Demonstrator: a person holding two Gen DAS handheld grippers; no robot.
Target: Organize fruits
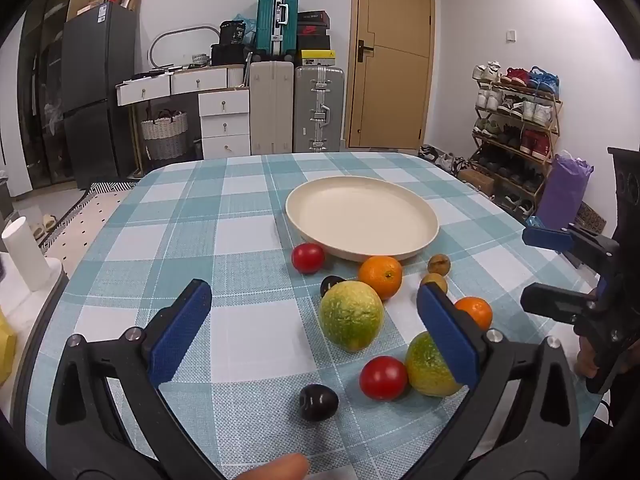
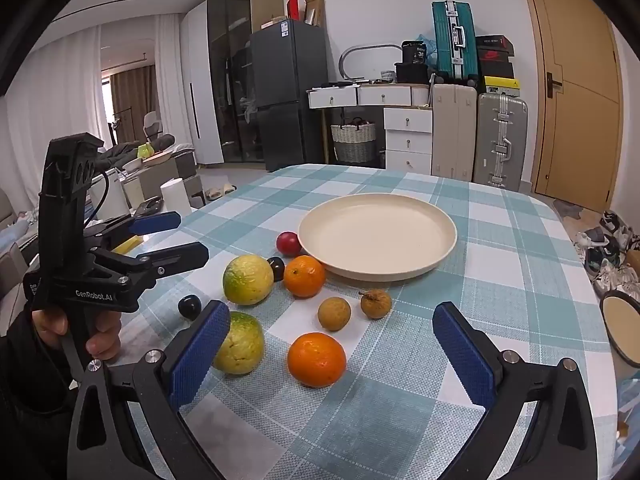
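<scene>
An empty cream plate (image 1: 294, 216) (image 2: 450, 244) sits mid-table on the checked cloth. Loose fruit lies in front of it: two yellow-green citrus (image 1: 351, 314) (image 2: 248, 280), two oranges (image 1: 380, 276) (image 2: 317, 359), two red fruits (image 1: 307, 257), two dark plums (image 1: 318, 402) and two brown longans (image 2: 376, 303). My left gripper (image 1: 312, 292) (image 2: 192, 235) hovers open over the left of the cluster and touches nothing. My right gripper (image 2: 329, 312) (image 1: 525, 266) is open above the near orange and the longans, holding nothing.
The table's rounded edge runs close on the left and right. A small dark-rimmed dish (image 2: 622, 328) sits at the table's right edge. A white cylinder (image 1: 24, 252) stands off the left side. Suitcases, drawers and a shoe rack line the far wall.
</scene>
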